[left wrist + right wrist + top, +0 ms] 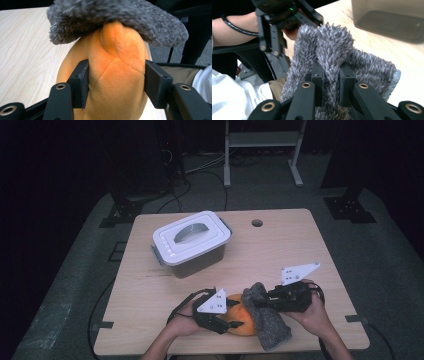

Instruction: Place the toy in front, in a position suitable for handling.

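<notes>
I am working at a pale wooden tabletop point(280, 245) with a small round hole near its far edge, standing on grey floor in a dark room with a light metal frame behind it. A lidded translucent plastic storage box with a white lid point(191, 242) is sitting toward the far left corner.

The high view is showing the whole layout: both of my hands at the near edge, with the orange plush toy point(239, 320) lying there and the grey fluffy towel point(267, 317) draped over its right side. The left gripper view is giving the close detail instead, the stitched seams of the plush and the towel hanging over its top. The right gripper view is showing the towel's shaggy pile and my other gripper beyond it.

My left gripper point(116, 83) is grasping the orange plush, a pad pressing into each flank. My right gripper point(331, 82) is clenching a bunched fold of the grey towel, which is rising between the two pads and spreading out past them toward the box.
</notes>
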Demonstrator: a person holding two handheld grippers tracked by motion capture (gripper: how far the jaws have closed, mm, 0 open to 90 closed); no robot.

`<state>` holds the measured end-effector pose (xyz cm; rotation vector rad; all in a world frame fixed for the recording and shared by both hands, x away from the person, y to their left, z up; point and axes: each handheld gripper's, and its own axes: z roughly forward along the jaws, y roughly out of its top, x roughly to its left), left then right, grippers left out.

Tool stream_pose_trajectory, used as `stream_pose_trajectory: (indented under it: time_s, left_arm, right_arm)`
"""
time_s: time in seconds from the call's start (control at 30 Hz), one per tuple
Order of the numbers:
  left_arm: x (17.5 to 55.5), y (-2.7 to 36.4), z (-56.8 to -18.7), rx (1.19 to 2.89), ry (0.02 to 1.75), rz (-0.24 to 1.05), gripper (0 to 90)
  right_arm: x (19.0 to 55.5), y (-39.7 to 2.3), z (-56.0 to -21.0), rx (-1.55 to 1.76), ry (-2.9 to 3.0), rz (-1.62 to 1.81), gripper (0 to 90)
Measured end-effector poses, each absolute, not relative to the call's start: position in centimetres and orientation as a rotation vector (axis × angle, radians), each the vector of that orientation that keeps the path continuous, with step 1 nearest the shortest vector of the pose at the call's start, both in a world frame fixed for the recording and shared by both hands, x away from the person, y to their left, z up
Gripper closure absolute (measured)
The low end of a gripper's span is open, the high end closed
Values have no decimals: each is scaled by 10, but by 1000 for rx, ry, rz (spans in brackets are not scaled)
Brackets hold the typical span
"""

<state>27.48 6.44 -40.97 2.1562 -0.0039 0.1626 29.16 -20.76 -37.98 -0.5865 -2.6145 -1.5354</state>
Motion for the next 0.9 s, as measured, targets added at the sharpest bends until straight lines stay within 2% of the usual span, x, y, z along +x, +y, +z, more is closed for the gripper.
stream_pose_trajectory:
  time_s: [0.23, 0.67, 0.9]
  left_arm:
    - [282, 74, -410, 2141, 40, 160, 438]
    - [305, 98, -414, 2040, 269, 95, 448]
    - [294, 81, -411, 2072, 203, 129, 453]
  right_arm:
    - [302, -222, -395, -679, -2575, -1501, 777]
    - [305, -231, -404, -729, -2539, -1498, 776]
    - [296, -219, -388, -650, -2566, -1539, 776]
